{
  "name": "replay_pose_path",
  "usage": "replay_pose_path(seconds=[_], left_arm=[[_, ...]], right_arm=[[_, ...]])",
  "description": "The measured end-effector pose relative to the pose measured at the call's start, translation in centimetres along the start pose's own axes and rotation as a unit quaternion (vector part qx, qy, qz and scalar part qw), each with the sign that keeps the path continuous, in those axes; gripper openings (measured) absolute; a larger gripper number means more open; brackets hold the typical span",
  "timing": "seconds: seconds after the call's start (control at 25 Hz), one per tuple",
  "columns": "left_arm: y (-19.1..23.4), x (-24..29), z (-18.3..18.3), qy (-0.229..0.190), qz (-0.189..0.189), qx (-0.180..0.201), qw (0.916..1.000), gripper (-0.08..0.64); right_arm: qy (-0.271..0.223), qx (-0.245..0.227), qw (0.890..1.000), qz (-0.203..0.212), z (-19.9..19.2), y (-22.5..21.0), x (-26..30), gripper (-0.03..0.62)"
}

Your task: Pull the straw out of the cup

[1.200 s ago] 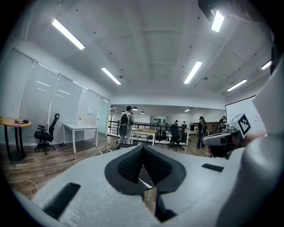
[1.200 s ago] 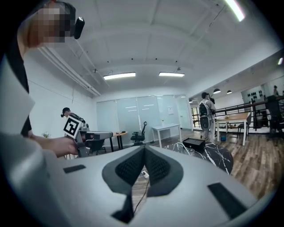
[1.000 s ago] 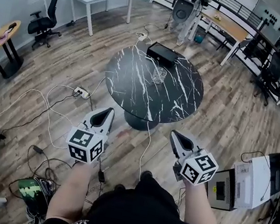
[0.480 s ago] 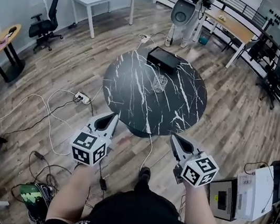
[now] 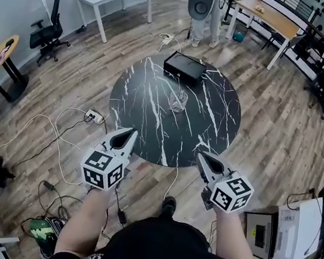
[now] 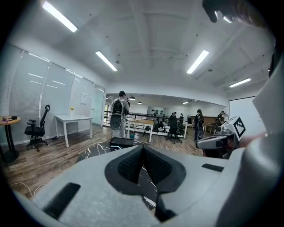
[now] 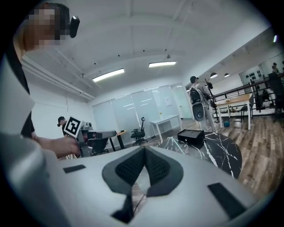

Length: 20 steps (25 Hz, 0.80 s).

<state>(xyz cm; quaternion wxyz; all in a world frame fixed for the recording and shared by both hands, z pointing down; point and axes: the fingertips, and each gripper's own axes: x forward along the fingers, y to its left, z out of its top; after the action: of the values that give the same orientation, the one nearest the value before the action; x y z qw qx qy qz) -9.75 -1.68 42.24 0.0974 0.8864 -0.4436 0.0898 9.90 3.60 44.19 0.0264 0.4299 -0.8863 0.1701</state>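
Both grippers are held side by side at the near edge of a round black marble table (image 5: 146, 114), each pointing towards it. The left gripper (image 5: 131, 132) has its jaws pressed together with nothing between them, and its own view shows the ribbed pads meeting along one line. The right gripper (image 5: 202, 155) is just as narrow, pads closed against each other and empty. A clear glass cup (image 5: 178, 101) stands upright near the middle of the tabletop, well apart from both grippers. From the head view it is too small to say for certain that a straw stands in it, though something pale seems to show inside. A flat black box (image 5: 184, 68) lies at the far edge of the table, beyond the cup and apart from it. Past the table a person with a backpack (image 5: 203, 3) stands on the wooden floor. A white power strip (image 5: 93, 117) lies with loose cables on the floor to the left of the table, near the left gripper's side.
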Motion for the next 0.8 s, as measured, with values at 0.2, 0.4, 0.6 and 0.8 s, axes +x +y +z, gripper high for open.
replay_pose_path(seconds=[0.2,0.4,0.6,0.8], left_arm=[[-0.1,3.0,1.3,0.009,0.002,0.010,0.9999,0.011],[0.0,4.7,2.2,0.004,0.014,0.011,0.9998,0.011],[-0.3,6.0,3.0,-0.012,0.018,0.007,0.9998,0.011],[0.1,7.3,3.5,-0.018,0.014,0.005,0.9997,0.011]], right_arm=[[0.002,0.011,1.000,0.017,0.6,-2.6,1.7,0.006],[-0.003,0.007,0.999,0.032,1.8,-4.3,2.4,0.006],[-0.002,-0.003,0.999,0.038,2.8,-5.6,2.6,0.006],[0.000,-0.007,0.999,0.035,3.5,-6.7,3.2,0.006]])
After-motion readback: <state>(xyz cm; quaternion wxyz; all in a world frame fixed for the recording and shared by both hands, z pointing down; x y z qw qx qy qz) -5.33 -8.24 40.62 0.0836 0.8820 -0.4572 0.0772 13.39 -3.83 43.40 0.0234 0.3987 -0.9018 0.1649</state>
